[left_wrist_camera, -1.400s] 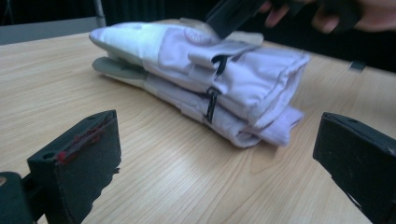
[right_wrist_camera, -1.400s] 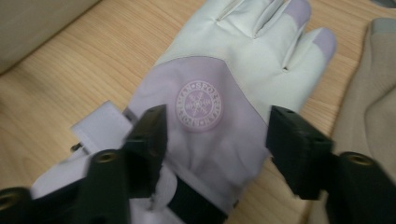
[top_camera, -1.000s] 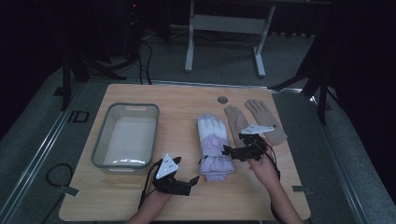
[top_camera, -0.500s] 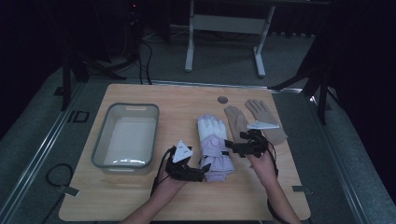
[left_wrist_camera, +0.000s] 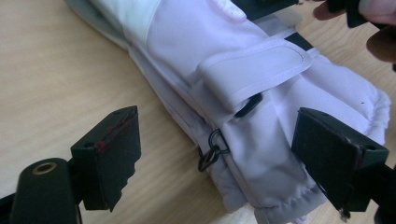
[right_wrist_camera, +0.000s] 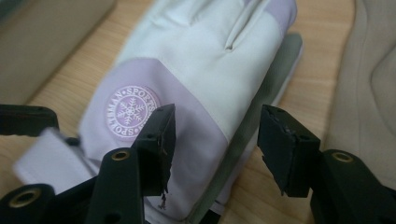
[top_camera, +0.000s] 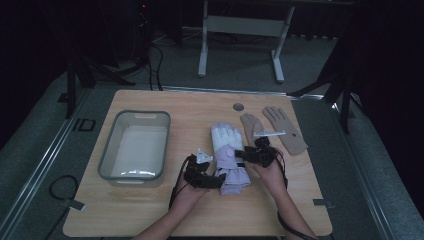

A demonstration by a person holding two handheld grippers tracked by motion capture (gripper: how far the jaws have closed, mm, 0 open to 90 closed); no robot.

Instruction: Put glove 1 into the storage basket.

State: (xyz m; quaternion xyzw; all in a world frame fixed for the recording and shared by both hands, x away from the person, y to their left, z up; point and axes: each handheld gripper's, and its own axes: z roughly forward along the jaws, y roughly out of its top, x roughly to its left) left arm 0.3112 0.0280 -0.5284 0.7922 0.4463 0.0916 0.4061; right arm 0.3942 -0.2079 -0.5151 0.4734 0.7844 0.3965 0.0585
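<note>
A pair of lilac and white ski gloves (top_camera: 227, 156) lies stacked in the middle of the table. My left gripper (top_camera: 219, 180) has come in from the left at the cuff end. In the left gripper view the cuff (left_wrist_camera: 261, 140) with its strap lies between the wide-apart jaws of that gripper (left_wrist_camera: 219, 156), and the near pad stands clear of the fabric. My right gripper (top_camera: 240, 153) is low over the glove's back, and its jaws (right_wrist_camera: 217, 140) straddle the glove's right edge (right_wrist_camera: 243, 135) beside the snowflake badge (right_wrist_camera: 130, 112). Both pairs of jaws have just been closing; neither pinches the fabric.
An empty grey bin (top_camera: 134, 146) stands at the left of the wooden table (top_camera: 150, 210). Two flat tan gloves (top_camera: 287, 131) lie to the right of the ski gloves, close to my right hand. A round hole (top_camera: 238, 106) sits near the far edge.
My left gripper has slid right along the table to the glove's cuff. My right gripper has dropped onto the glove and its jaws have narrowed.
</note>
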